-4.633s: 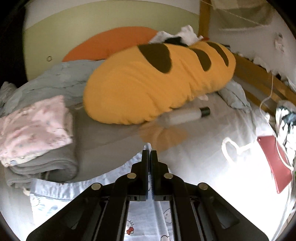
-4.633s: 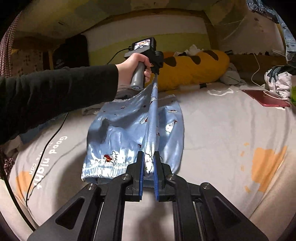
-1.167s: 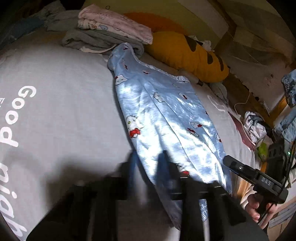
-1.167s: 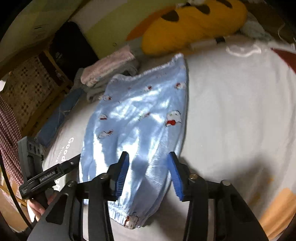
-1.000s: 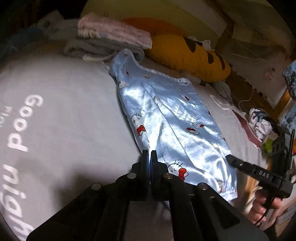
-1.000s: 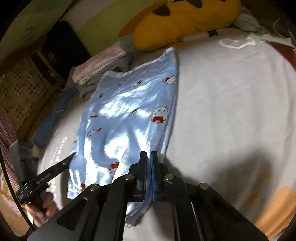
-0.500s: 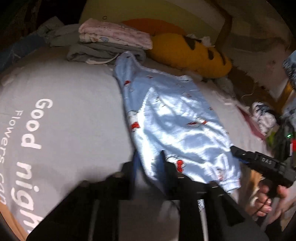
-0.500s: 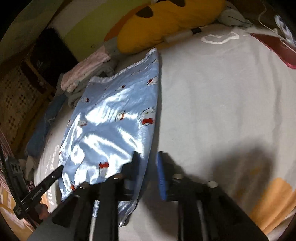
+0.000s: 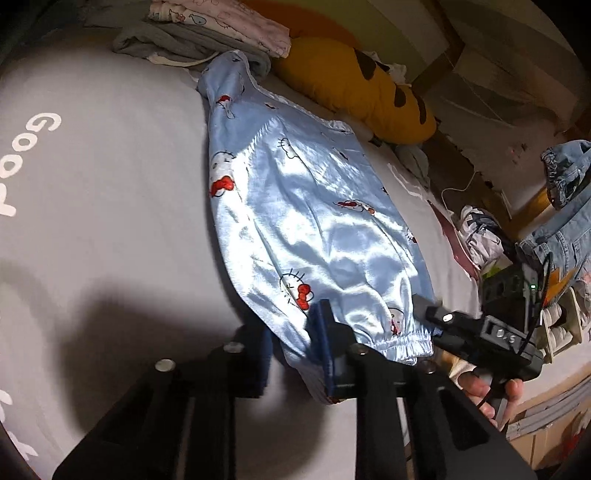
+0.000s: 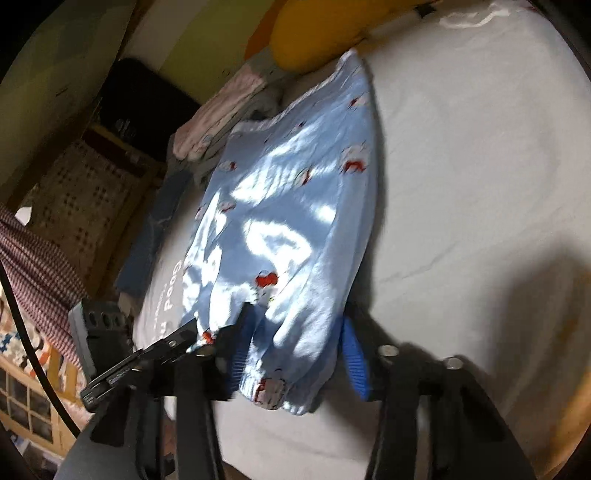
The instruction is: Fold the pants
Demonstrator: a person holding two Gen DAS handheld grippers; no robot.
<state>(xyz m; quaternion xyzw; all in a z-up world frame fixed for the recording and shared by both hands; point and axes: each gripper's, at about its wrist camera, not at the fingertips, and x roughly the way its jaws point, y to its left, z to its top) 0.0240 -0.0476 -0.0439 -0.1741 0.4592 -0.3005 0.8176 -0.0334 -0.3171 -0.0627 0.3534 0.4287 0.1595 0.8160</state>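
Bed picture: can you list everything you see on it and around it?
shiny light-blue cartoon-cat pyjama pants: 1, blue, spread flat mid-bed
grey-white bedsheet with "Good" lettering: 1, pale grey, under the pants
yellow plush pillow with brown spots: 1, yellow, far end of the bed
stack of folded clothes: 1, pink on grey, beside the pillow
denim garment: 1, blue, hanging at the right
hand: 1, gripping the right tongs' handle
left tongs: 1, black with blue pads, open but just been closing, pants cuff between
right tongs: 1, same colours, open but just been closing, other cuff between
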